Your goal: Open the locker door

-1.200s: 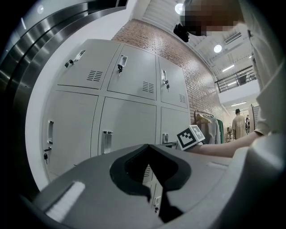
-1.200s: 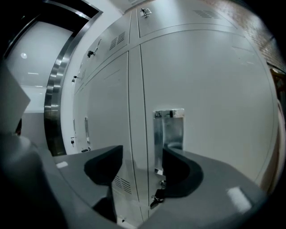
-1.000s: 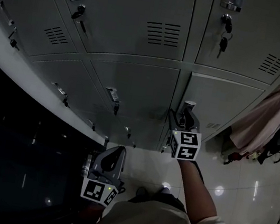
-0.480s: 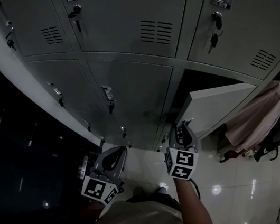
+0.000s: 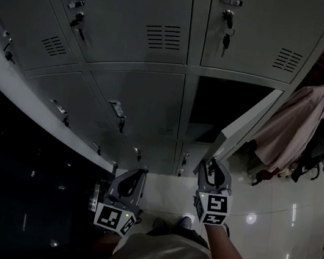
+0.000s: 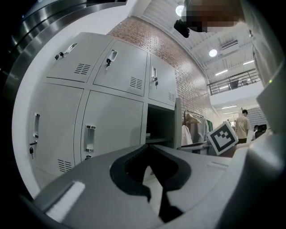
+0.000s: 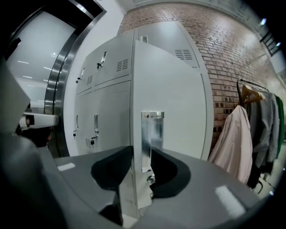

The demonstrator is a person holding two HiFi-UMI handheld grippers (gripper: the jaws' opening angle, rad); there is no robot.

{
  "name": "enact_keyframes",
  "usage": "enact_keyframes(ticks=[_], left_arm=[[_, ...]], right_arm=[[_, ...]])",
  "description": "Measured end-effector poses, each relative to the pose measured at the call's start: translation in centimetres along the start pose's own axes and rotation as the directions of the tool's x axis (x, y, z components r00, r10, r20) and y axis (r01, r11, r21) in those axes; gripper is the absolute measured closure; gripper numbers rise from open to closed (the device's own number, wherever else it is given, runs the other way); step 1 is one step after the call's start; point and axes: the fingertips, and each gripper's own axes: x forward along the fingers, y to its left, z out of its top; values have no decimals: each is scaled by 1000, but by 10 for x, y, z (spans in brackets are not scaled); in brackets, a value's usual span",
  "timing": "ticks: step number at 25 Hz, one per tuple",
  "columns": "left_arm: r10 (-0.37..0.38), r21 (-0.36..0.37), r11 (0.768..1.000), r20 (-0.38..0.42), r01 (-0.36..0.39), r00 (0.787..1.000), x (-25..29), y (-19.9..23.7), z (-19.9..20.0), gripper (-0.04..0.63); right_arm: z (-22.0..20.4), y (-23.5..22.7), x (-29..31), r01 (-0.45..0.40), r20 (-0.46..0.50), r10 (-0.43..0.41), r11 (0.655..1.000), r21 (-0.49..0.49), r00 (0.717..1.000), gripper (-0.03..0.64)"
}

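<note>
The lower right locker door (image 5: pixel 244 125) stands swung out from its dark compartment (image 5: pixel 215 104). My right gripper (image 5: pixel 208 164) holds the door's free edge at the metal handle (image 7: pixel 152 136). In the right gripper view the door (image 7: pixel 172 94) runs between the two dark pads of the right gripper (image 7: pixel 142 166), which press on it; the jaws have just been closing on it and then eased slightly. My left gripper (image 5: pixel 135 177) hangs lower left, away from the lockers. In the left gripper view the left gripper (image 6: pixel 154 193) is shut with nothing in it, and the open door (image 6: pixel 178 123) shows ahead.
Several grey lockers surround the open one, some with keys hanging in the locks (image 5: pixel 227 29). A pale coat (image 5: pixel 293 127) hangs on a rack right of the door. A dark steel-framed glass wall (image 5: pixel 14 193) stands at the left. The floor (image 5: pixel 272 207) is glossy tile.
The locker door went from shut to swung well out. My right gripper came back toward the person with the door's edge. The left gripper hardly shifted.
</note>
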Motion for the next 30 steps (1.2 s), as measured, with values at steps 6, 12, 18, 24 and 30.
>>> enact_keyframes(ticks=[6, 12, 18, 24, 30], left_arm=[[-33, -2, 999, 0, 33, 999, 9, -20, 5, 541], [-50, -8, 999, -10, 50, 999, 16, -38, 3, 541], [-68, -25, 997, -9, 67, 998, 25, -51, 1, 541], [-94, -13, 995, 2, 94, 996, 32, -66, 9, 541], [-87, -7, 996, 4, 87, 996, 30, -64, 10, 541]], right_arm=[[3, -22, -45, 49, 16, -49, 999, -5, 999, 472], [3, -58, -94, 118, 20, -118, 993, -1, 993, 479], [2, -94, -126, 190, 24, -190, 982, 12, 981, 543], [2, -112, -140, 221, 22, -221, 975, 34, 975, 546], [3, -125, -148, 248, 22, -249, 968, 33, 968, 548]])
